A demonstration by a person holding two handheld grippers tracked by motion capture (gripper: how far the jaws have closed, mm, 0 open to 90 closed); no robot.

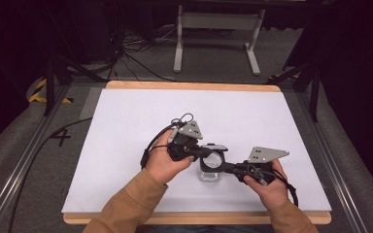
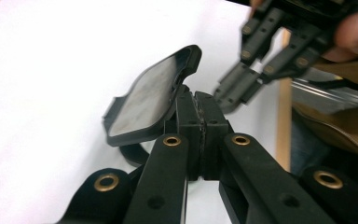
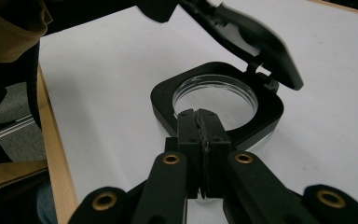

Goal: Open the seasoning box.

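Near the front middle of the white desk, a clear container with a black square collar round its mouth and a hinged black lid swung up and open; in the high view, standing between the two hands, close to the desk's near edge.

Left gripper held in the left hand, reaching in from the left; jaws pressed fully together, pads meeting with no gap, as seen in the left gripper view; lid tilted up just beside and behind the pad tips, seemingly touching them, though whether anything is pinched between the pads cannot be told.

Right gripper held in the right hand, reaching in from the right; jaws likewise closed tight in the right gripper view, tips lying over the near edge of the collar at the rim of the round opening; closed beside or on the rim rather than around it; actual hold on the collar not clear.

Right gripper also seen across the left gripper view, its tips close to the left pads; grey three-cornered plate on top of the right gripper; tan sleeves on both forearms.
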